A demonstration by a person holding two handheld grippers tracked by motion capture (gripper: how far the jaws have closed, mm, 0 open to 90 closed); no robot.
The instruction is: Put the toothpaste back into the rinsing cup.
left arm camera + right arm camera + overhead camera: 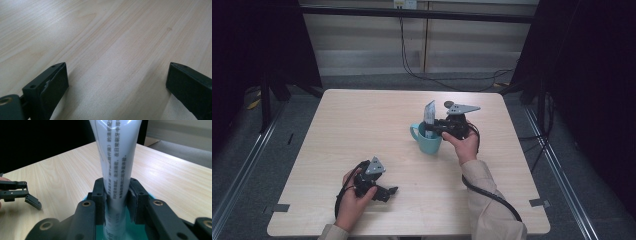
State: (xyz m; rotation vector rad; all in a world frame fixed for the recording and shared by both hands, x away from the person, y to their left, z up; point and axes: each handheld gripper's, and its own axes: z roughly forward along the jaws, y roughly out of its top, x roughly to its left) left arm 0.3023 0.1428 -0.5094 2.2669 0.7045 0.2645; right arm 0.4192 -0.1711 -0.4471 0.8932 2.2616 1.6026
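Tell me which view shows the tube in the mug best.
The right gripper view: the white tube stands close up, printed text legible, clamped between the right hand-held gripper jaws above the teal mug. The high view shows it small, upright in the mug. The left gripper view faces bare table.

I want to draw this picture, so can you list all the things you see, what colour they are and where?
table: one, pale wood, middle of the room
mug: one, teal, on the table right of centre
tube: one, white with printed writing, standing in the mug, pinched between the right gripper's fingers
cables: dark, on the floor behind the table
right gripper: one, black, at the mug, shut on the tube
left gripper: one, black, low over the table's near left, open
hands: two, holding the grippers
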